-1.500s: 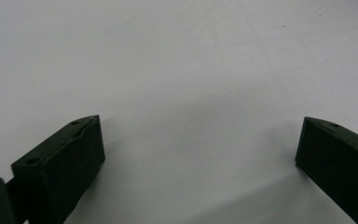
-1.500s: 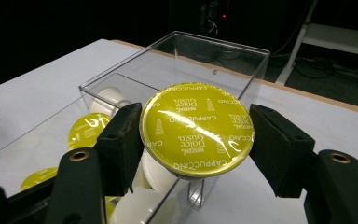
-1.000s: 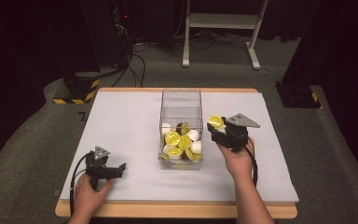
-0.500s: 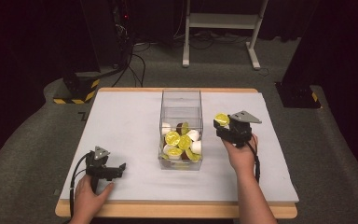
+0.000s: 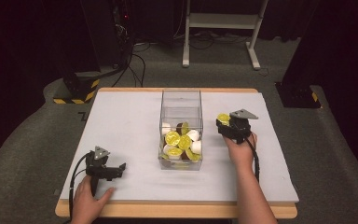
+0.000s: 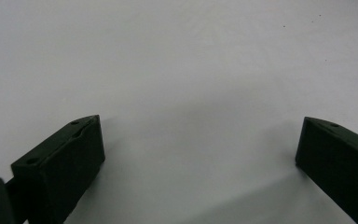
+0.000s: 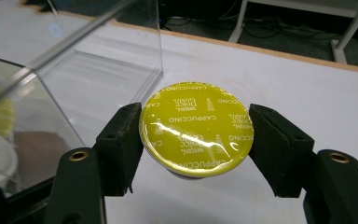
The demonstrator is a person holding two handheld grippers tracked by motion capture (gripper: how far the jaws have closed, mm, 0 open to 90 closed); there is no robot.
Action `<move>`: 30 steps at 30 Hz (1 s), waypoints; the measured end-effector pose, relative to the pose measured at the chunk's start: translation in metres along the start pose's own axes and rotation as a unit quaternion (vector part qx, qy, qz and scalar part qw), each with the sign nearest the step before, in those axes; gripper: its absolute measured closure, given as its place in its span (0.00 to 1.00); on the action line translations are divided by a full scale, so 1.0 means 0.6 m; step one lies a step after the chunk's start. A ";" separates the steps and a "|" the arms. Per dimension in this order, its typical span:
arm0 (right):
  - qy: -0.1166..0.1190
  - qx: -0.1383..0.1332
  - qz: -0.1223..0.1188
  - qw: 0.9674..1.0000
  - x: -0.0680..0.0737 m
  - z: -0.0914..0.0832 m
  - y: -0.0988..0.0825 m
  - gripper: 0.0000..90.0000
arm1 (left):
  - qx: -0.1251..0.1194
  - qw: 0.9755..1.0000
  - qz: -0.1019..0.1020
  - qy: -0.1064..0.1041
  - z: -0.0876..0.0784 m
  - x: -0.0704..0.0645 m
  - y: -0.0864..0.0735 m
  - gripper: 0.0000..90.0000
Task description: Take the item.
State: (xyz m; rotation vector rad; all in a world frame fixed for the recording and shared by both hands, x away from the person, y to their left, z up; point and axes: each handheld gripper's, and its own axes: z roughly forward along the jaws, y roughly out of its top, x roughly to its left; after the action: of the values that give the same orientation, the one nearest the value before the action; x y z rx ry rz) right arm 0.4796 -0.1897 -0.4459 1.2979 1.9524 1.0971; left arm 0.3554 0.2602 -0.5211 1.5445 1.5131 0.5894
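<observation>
"Cappuccino" lid [image 7: 196, 129] between claw [image 7: 196, 140] pads

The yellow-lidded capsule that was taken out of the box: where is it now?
The capsule sits clamped in the right gripper, just right of the clear box, above the table.

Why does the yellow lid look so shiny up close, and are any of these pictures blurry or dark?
In the right gripper view, room light glares in white streaks off the foil lid of the capsule, and the clear box shows reflections along its wall. In the left gripper view, the jaws cast soft shadows on the white table. The high view is soft, with near-black surroundings beyond the table.
</observation>
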 end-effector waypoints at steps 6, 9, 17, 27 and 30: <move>-0.008 0.017 0.004 1.000 -0.012 0.025 -0.012 0.42 | 0.000 1.000 0.000 0.000 0.000 0.000 0.000 0.01; -0.012 0.025 0.006 1.000 -0.017 0.037 -0.018 0.42 | 0.000 1.000 0.000 0.000 0.000 0.000 0.000 0.01; -0.025 0.045 -0.002 0.999 -0.019 0.060 -0.029 0.42 | 0.000 1.000 0.000 0.000 0.000 0.000 0.000 0.01; -0.036 0.063 -0.006 0.997 -0.025 0.075 -0.038 0.42 | 0.000 1.000 0.000 0.000 0.000 0.000 0.000 0.01; -0.039 0.067 -0.006 0.997 -0.024 0.077 -0.041 0.42 | 0.002 1.000 0.003 0.000 0.000 0.001 0.000 0.01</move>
State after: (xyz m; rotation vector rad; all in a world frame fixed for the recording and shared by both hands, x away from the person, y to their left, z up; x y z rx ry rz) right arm 0.5102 -0.1926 -0.4907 1.3760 2.0013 0.9094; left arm 0.3553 0.2607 -0.5211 1.5519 1.5103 0.5906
